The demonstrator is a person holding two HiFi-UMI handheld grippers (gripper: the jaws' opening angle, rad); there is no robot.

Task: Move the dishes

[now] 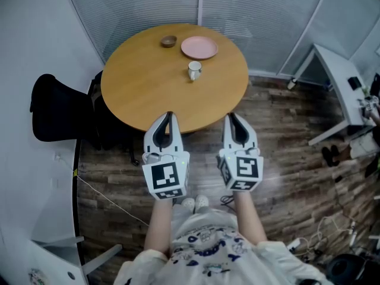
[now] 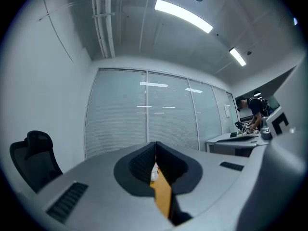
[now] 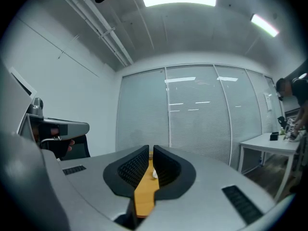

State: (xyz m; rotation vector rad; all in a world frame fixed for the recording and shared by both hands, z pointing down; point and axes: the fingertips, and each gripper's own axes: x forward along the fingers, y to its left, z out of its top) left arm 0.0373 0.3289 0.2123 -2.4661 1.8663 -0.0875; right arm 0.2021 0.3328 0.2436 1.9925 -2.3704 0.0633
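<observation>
Evidently the left tongs (image 1: 169,116) and right tongs (image 1: 230,117) were pressed together, empty. Reaching across the desk (image 1: 142,88) unopened might have toppled the white cup (image 1: 194,70).

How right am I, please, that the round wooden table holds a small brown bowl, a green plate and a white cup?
Not quite: the plate is pink, not green, as the head view shows. The round wooden table does hold the small brown bowl and the white cup.
</observation>
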